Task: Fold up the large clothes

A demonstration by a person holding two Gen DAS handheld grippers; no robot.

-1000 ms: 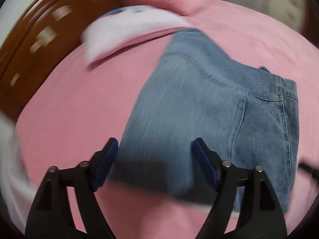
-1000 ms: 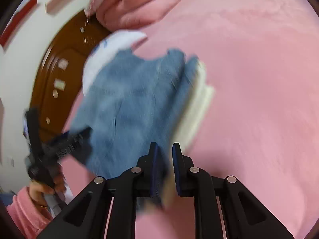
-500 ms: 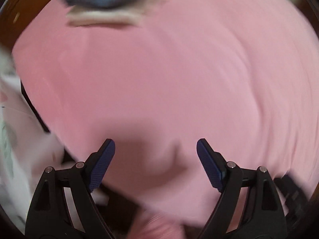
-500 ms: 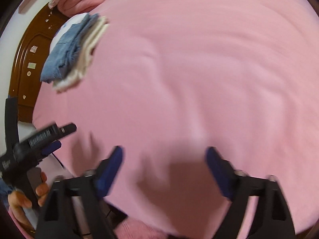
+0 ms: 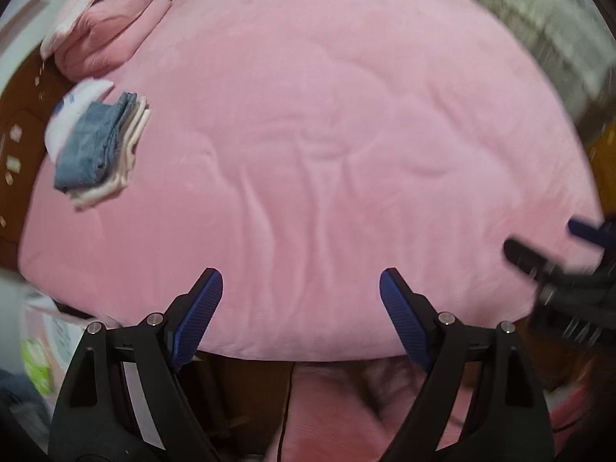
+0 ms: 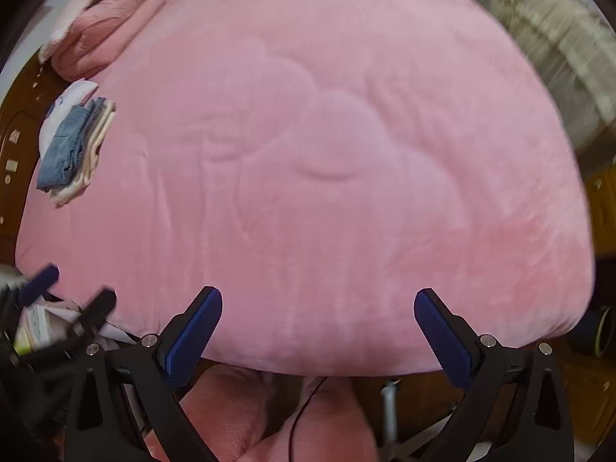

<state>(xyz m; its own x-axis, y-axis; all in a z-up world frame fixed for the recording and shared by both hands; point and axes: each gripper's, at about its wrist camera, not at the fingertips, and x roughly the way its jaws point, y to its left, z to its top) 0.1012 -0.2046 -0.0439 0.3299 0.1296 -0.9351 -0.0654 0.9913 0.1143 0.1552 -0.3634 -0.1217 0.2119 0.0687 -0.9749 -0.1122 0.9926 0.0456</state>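
Note:
The folded blue jeans (image 5: 90, 146) lie on top of a folded cream garment (image 5: 129, 154) at the far left of the pink bed cover (image 5: 346, 134). In the right wrist view the same jeans (image 6: 63, 146) rest far from both grippers. My left gripper (image 5: 299, 283) hangs open above the near edge of the bed with only bare cover between its blue pads. My right gripper (image 6: 317, 298) is at the same edge, its jaws still opening wide and nothing between them. Each gripper shows blurred at the edge of the other's view.
A white item (image 5: 71, 107) lies under the stack by the brown wooden headboard (image 5: 15, 127). Pink rolled bedding (image 5: 104, 38) sits at the far left corner. A person's pink clothing (image 5: 338, 415) fills the bottom, with clutter on the floor at left (image 5: 38, 350).
The right gripper has let go of the folded jeans and opened. Both grippers have pulled back from the stack to the near edge of the bed, so the stack now looks small and distant.

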